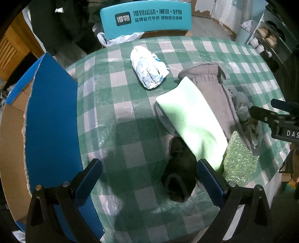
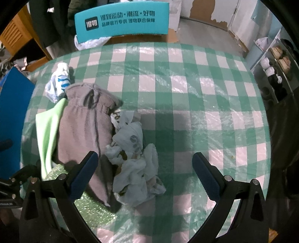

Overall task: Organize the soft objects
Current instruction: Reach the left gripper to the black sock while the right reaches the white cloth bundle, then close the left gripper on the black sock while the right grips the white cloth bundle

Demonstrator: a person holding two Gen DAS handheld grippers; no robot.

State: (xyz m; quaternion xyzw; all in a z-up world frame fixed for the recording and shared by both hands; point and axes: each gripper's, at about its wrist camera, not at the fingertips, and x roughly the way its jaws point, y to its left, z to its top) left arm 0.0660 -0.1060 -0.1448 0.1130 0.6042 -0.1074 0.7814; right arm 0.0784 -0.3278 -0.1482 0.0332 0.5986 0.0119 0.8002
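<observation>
A pile of soft items lies near the table's [image 2: 186,84] left edge: grey garment [image 2: 84,130], pale green cloth [image 1: 194,123], black sock [image 1: 179,173], crumpled white fabric [image 2: 134,164]. Both the left gripper [image 1: 149,179] and the right gripper [image 2: 144,173] hover above with fingers spread wide, holding nothing.

White Chinese characters, "得物" in a dark square logo among them, are printed on the teal box flap [image 1: 145,17] at twelve o'clock. "DAS" is read on the right gripper [image 1: 286,119] at three o'clock.

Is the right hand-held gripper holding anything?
No. The right hand-held gripper hangs open above the white crumpled cloth, fingers apart.
</observation>
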